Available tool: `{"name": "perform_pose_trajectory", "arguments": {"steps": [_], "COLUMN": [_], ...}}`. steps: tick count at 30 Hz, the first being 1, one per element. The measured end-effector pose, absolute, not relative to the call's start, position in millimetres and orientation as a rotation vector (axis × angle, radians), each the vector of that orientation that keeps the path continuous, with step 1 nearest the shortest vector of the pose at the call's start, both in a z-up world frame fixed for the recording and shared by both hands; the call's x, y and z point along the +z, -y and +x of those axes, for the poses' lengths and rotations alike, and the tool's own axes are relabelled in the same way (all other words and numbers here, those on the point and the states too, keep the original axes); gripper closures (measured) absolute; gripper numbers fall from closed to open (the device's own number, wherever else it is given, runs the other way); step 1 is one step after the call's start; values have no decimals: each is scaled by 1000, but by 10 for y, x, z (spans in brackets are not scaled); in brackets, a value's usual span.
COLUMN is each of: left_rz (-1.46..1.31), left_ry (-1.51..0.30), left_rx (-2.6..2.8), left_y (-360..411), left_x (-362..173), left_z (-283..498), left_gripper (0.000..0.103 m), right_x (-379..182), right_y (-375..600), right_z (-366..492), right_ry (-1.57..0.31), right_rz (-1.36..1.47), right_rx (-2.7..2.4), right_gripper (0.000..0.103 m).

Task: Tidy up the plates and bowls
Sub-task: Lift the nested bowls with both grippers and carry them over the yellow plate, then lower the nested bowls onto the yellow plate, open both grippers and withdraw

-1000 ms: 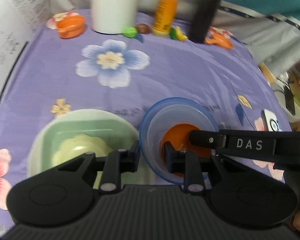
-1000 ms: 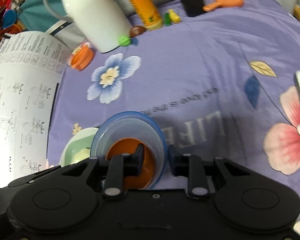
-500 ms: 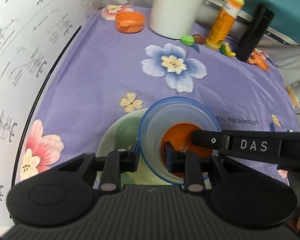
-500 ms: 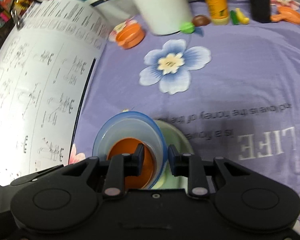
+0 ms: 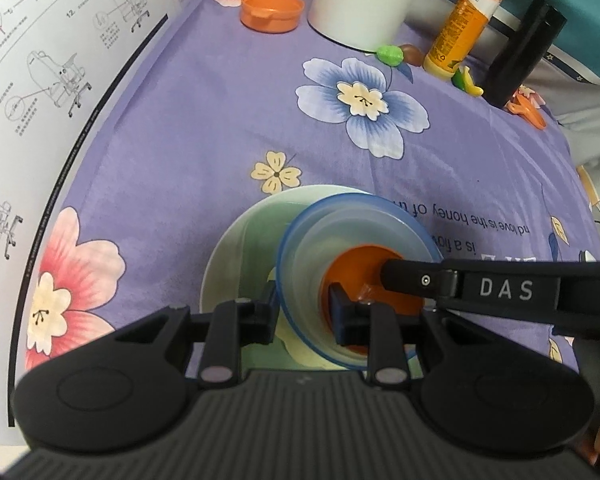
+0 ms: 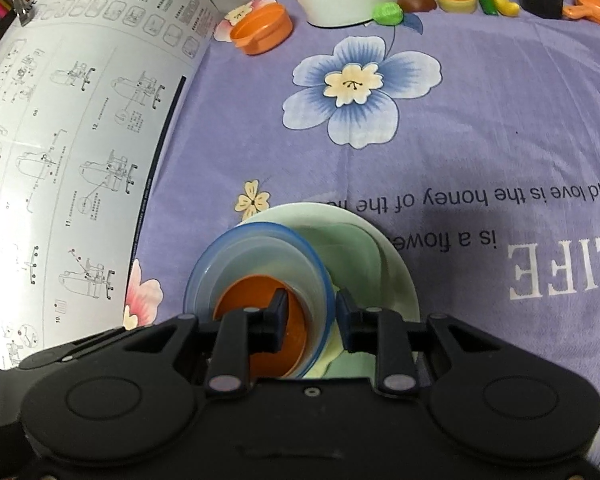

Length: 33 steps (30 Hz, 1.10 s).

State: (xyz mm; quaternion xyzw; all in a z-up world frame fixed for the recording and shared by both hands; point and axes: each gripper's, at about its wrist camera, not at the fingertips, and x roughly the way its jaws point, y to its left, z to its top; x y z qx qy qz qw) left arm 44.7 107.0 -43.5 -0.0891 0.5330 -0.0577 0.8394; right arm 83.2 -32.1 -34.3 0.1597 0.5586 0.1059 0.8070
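Observation:
A translucent blue bowl [image 5: 360, 232] with an orange bowl [image 5: 352, 272] nested inside is held from both sides. My left gripper [image 5: 304, 312] is shut on its left rim. My right gripper [image 6: 312, 320] is shut on its right rim, and one of its fingers [image 5: 500, 288] reaches in from the right in the left wrist view. The blue bowl [image 6: 260, 252] and the orange bowl [image 6: 248, 296] sit over a pale green plate [image 5: 240, 256] on the purple cloth. The plate [image 6: 364, 248] shows on the bowl's right in the right wrist view. Whether bowl and plate touch I cannot tell.
At the back of the flowered cloth stand a small orange bowl [image 5: 272, 10], a white jug [image 5: 364, 0], a yellow-orange bottle [image 5: 464, 20] and a black bottle [image 5: 520, 52], with small toy fruits between them. A large printed instruction sheet [image 5: 40, 80] curves along the left side.
Both grippers have carried the blue bowl leftward. The green plate, first beside the bowl on its left, now lies beneath it. The grips are unchanged.

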Motion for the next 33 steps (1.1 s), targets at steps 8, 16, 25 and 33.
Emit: {"name": "perform_pose_trajectory", "arguments": {"steps": [8,16,25,33], "left_rz": [-176,-167,-125,-42], "left_ry": [-1114,-1100,-1030,-889], "left_rx": [-144,-141,-132,-145], "left_y": [-1045,-1041,-1004,-920], "left_x": [-489,-472,-310,-4], "left_z": [453,428,310,80], "left_gripper": [69,63,31,0], "right_x": [-380,-332,-195,132], "right_y": [292,264,324,490], "right_z": [869,861,768,525], "right_ry": [-1197,-1171,-1124,-976], "right_rz": [326,298,300,281], "right_rx": [233,239,247,255], "right_gripper": [76,75,74,5]}}
